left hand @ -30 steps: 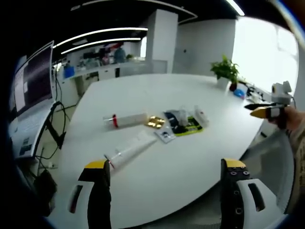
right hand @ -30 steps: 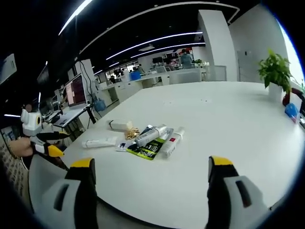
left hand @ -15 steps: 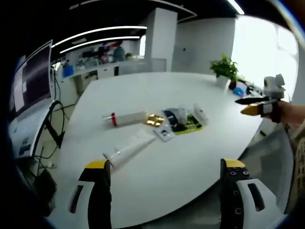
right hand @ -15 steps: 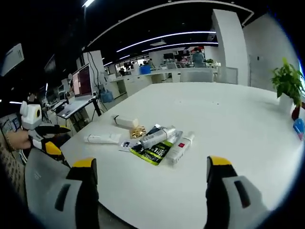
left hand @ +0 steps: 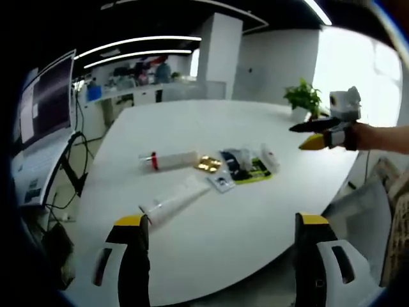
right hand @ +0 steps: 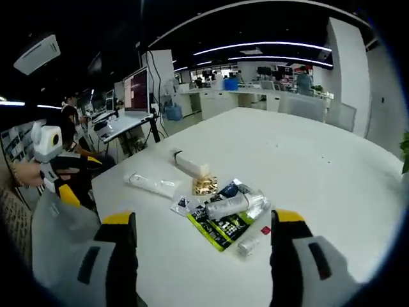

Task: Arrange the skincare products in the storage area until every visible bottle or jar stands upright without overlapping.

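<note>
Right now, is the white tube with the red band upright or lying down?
Lying down. The white tube with the red band rests lengthwise on the white table, its long side flat against the surface, beside the gold packet.

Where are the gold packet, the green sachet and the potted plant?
gold packet [right hand: 204, 186]: right gripper view, centre of its shiny face.
green sachet [right hand: 225, 229]: right gripper view, its printed front.
potted plant [left hand: 303, 99]: left gripper view, its leaves.

White table: green packet mid-surface. Gold sachet and red-capped tube to its left, white tube nearer. Left gripper jaws apart, empty. Right gripper hovers beyond packet's right.
</note>
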The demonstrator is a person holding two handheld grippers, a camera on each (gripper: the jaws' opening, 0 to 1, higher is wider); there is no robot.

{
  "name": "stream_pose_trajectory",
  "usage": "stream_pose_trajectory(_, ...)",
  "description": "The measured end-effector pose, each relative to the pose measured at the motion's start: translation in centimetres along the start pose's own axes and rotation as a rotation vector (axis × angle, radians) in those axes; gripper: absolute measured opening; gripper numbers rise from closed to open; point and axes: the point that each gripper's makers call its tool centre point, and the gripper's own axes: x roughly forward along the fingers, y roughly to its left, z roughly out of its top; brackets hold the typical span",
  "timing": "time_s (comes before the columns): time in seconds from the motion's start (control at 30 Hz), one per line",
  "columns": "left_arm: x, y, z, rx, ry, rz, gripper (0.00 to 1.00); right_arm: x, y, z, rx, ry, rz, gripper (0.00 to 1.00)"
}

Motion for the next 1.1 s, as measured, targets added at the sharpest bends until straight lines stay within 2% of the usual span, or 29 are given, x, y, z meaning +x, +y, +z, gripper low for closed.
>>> stream_pose_trajectory(0.07,0.0,0.0,0.1,-0.001,-0.004,0.002,0.92,0.8,0.0,0.4,-0.050,0.022,0.020,0.87)
stream_pose_trajectory(0.23,-0.2,0.1,0.3,-0.004,-0.014,0.007,0.91,2.7,-0.1,1.5,-0.084,0.038,0.050,0.86)
stream_pose_trajectory(0.47,-0.2,0.2,0.4,-0.017,-0.027,0.003,0.91,6.3,0.4,3.5,-0.254,0.101,0.152,0.84)
stream_pose_trajectory(0.63,-0.2,0.2,0.5,-0.023,-0.031,0.004,0.91,8.9,0.4,4.9,-0.309,0.124,0.194,0.81)
stream_pose_trajectory(0.73,-0.2,0.2,0.5,-0.027,-0.031,0.002,0.91,10.1,0.5,5.0,-0.328,0.148,0.211,0.79)
stream_pose_trajectory(1.0,-0.1,0.2,0.4,-0.031,-0.026,0.001,0.91,15.4,1.9,5.1,-0.429,0.228,0.318,0.80)
stream_pose_trajectory(1.1,-0.1,0.1,0.2,-0.020,-0.015,0.000,0.91,17.1,2.4,4.7,-0.467,0.259,0.350,0.74)
